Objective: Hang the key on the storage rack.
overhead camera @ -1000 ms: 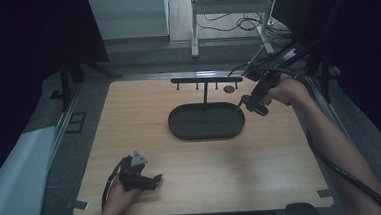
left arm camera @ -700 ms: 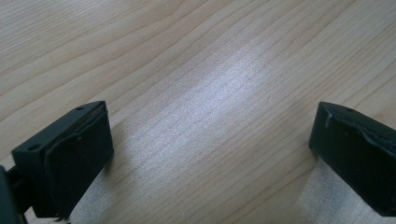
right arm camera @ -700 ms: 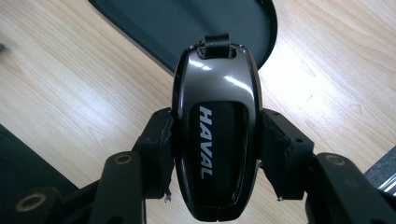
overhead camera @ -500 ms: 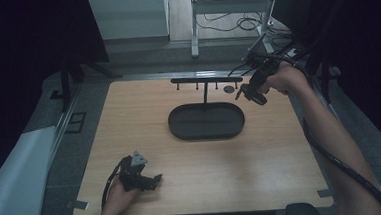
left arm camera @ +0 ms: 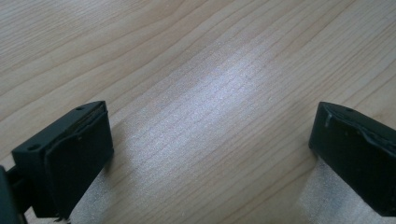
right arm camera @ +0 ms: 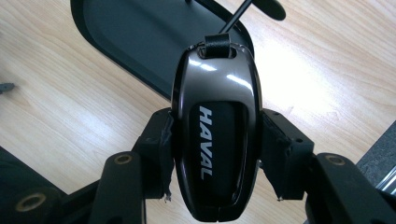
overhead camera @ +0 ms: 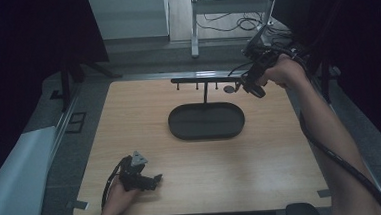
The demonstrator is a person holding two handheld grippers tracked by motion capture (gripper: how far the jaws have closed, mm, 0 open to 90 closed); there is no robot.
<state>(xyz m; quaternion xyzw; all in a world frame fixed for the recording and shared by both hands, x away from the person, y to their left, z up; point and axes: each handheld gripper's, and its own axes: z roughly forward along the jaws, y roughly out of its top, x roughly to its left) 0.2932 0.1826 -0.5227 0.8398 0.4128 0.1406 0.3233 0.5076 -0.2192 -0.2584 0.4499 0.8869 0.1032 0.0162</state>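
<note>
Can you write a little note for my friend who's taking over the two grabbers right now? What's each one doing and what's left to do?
Right gripper: jaws shut on the car key fob, held up near the right end of the hook rack.
Left gripper: jaws open, nothing between them, resting near the front left edge of the wooden table.
The black oval tray lies under the rack.
Done: fob is gripped and off the table.
Left: probably hang the fob by its strap on a rack hook, then let go.

Rack (overhead camera: pixel 204 80) and tray (overhead camera: pixel 206 121) mid-table
</note>
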